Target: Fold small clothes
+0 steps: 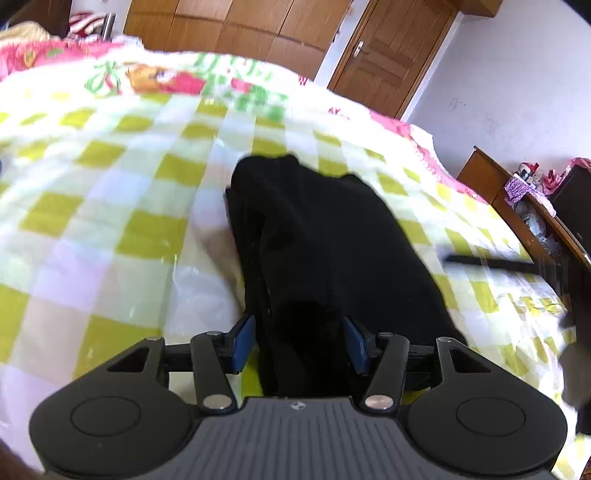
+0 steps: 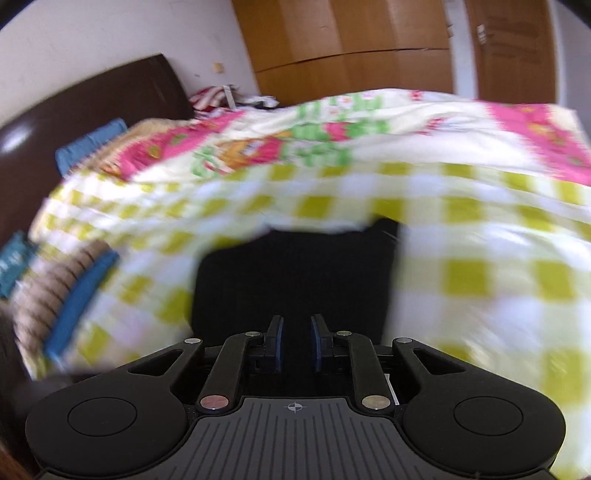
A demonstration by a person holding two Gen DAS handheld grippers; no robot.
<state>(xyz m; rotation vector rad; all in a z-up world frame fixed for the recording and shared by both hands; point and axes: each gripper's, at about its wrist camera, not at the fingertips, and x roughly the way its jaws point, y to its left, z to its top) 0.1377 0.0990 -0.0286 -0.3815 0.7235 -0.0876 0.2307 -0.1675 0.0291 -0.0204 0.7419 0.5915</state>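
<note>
A black garment (image 1: 317, 240) lies bunched lengthwise on a green-and-white checked bedspread (image 1: 110, 206). My left gripper (image 1: 300, 341) is open, with its blue pads either side of the garment's near end, which runs between the jaws. In the right wrist view the garment (image 2: 295, 273) lies flat just ahead of my right gripper (image 2: 296, 341). Its blue pads stand a small gap apart with nothing visible between them. This view is blurred by motion.
Wooden wardrobe doors (image 1: 236, 29) stand beyond the bed. A wooden footboard (image 1: 535, 221) with clutter is at the right. A dark headboard (image 2: 74, 107) and a blue and striped pillow (image 2: 70, 295) are at the left in the right wrist view.
</note>
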